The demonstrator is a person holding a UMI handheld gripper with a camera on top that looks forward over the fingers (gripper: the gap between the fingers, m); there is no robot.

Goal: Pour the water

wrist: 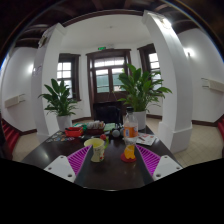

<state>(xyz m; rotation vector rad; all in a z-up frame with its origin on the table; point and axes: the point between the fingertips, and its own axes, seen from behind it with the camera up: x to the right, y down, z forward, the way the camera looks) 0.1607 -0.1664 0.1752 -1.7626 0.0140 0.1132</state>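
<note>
Dark table (60, 152), cluttered at far side; two potted plants (141, 88) beyond.
Gripper (113, 160) spread open; cup (97, 150) and orange bottle (129, 151) just ahead between its fingers. No legible writing.

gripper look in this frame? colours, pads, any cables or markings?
The gripper has two white fingers, each with a magenta pad on its inner face; the pads look ribbed or gridded. No cables or markings show. No hand or sleeve of the person is in view.
</note>
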